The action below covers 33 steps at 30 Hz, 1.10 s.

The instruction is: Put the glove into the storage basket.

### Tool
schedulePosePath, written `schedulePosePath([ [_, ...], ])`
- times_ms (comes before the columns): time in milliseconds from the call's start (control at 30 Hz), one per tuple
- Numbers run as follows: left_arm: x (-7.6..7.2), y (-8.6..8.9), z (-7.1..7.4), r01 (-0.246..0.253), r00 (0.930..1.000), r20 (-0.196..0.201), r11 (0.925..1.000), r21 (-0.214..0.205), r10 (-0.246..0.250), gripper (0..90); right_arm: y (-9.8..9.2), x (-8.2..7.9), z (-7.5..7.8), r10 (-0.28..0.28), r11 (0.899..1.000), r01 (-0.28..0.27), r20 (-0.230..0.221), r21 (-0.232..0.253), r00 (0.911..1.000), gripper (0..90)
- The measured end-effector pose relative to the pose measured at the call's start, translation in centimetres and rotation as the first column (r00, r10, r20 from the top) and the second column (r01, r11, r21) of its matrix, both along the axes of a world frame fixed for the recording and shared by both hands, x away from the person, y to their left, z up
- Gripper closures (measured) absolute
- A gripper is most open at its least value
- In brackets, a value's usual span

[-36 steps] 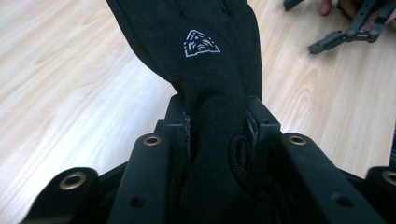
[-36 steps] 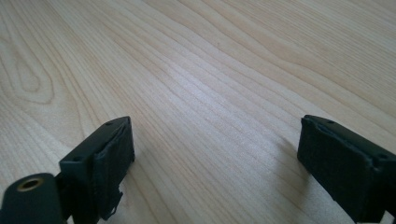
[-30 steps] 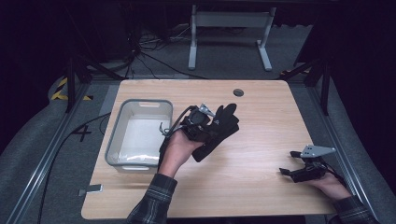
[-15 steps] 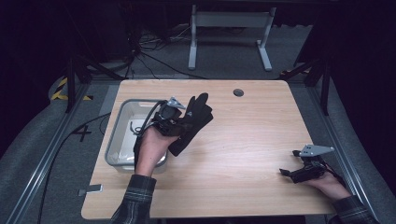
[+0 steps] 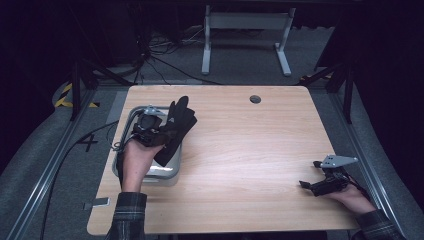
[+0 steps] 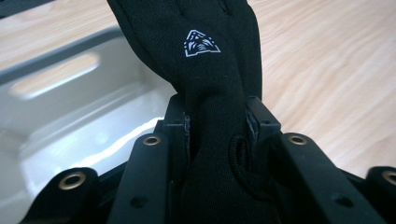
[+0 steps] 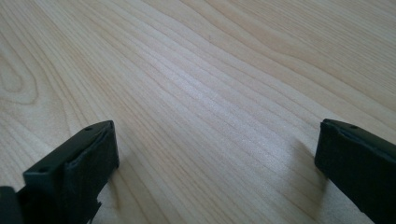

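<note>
Fingers of L gripper (image 5: pixel 159 131) clenched on black glove (image 5: pixel 177 127): in L gripper view both pads (image 6: pixel 254 123) press cuff end of glove (image 6: pixel 205 70) from either side, fabric bunched between them, small white logo facing camera. Glove sticks out past jaw tips, fingers fanned up and to the right in high view; lower part droops over tray's right rim. L hand (image 5: pixel 134 161) enters from bottom, plaid sleeve at table's near edge, and holds gripper over tray (image 5: pixel 124 131). Tray: shallow, metal, pale inside, at table's left side; L gripper view shows its rim and floor (image 6: pixel 70 116) to left of glove, bare wood (image 6: pixel 327 84) to right. Glove hangs above tray's right half, not touching floor as far as can be told.

Mid-table (image 5: pixel 250 150): bare wood, round cable hole near far edge.

R side: R gripper (image 5: pixel 311 186) near front right corner, low to tabletop, grey plate on top, held by R hand (image 5: pixel 350 196). Its jaws have just been opening and now stand wide, released; R gripper view shows one pad (image 7: pixel 88 158) at each lower corner, nothing but wood grain (image 7: pixel 210 93) between them. R gripper well apart from glove and tray.
</note>
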<state>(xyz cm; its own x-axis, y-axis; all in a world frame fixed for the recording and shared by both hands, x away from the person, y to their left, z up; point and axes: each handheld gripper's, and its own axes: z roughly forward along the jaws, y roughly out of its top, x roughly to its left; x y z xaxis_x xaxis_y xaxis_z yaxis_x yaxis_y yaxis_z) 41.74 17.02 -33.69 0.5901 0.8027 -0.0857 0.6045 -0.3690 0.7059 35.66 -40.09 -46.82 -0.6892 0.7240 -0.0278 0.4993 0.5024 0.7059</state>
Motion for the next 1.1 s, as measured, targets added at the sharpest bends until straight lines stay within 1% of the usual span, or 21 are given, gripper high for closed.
schedulePosePath([
  [100,0.1,1.3,-0.9,-0.038,0.9993,-0.005,0.9993,-0.005,0.038,67.8,0.0,0.0,0.0,0.0,1.0,0.0,0.0,0.0,1.0,0.0],
  [167,0.4,2.2,-1.9,-0.062,0.9979,-0.019,0.998,0.008,0.063,67.8,0.0,0.0,0.0,0.0,1.0,0.0,0.0,0.0,1.0,0.0],
  [333,0.9,3.2,-3.5,-0.083,0.9954,-0.045,0.996,0.033,0.084,67.8,0.0,0.0,0.0,0.0,1.0,0.0,0.0,0.0,1.0,0.0],
  [400,1.2,3.3,-4.0,-0.081,0.9954,-0.048,0.9956,0.048,0.083,67.8,0.0,0.0,0.0,0.0,1.0,0.0,0.0,0.0,1.0,0.0],
  [500,1.5,3.2,-4.5,-0.08,0.9943,-0.064,0.9942,0.072,0.085,67.7,0.0,0.0,0.0,0.0,1.0,0.0,0.0,0.0,1.0,0.0],
  [567,1.8,3.2,-5.0,-0.083,0.9926,-0.083,0.9936,0.077,0.089,67.5,0.0,0.0,0.0,0.0,1.0,0.0,0.0,0.0,1.0,0.1],
  [600,1.8,3.2,-5.0,-0.083,0.9926,-0.083,0.9936,0.077,0.089,67.5,0.0,0.0,0.0,0.0,1.0,0.0,0.0,0.0,1.0,0.1],
  [700,2.2,3.1,-5.5,-0.081,0.99,-0.108,0.9922,0.095,0.091,67.3,0.0,0.0,0.0,0.0,1.0,0.0,0.0,0.0,1.0,0.1],
  [900,2.7,2.7,-6.1,-0.072,0.9882,-0.126,0.9907,0.115,0.087,66.3,0.0,0.0,0.0,0.003,1.0,-0.003,0.0,0.001,1.0,0.1],
  [1000,3.0,2.6,-6.4,-0.067,0.9852,-0.149,0.9901,0.123,0.085,65.7,0.0,0.0,0.0,0.003,1.0,-0.003,-0.001,0.001,1.0,0.1],
  [1033,3.0,2.6,-6.4,-0.067,0.9852,-0.149,0.9901,0.123,0.085,65.4,0.0,0.0,0.0,0.003,1.0,-0.003,-0.001,0.001,1.0,0.1],
  [1067,3.1,2.6,-6.6,-0.066,0.9841,-0.156,0.9896,0.128,0.085,65.4,0.0,0.0,0.0,0.003,1.0,-0.003,0.0,0.001,1.0,0.1],
  [1100,3.2,2.5,-6.7,-0.061,0.9832,-0.162,0.9881,0.141,0.084,64.5,0.0,0.0,0.0,0.003,1.0,-0.003,-0.001,0.001,1.0,0.1],
])
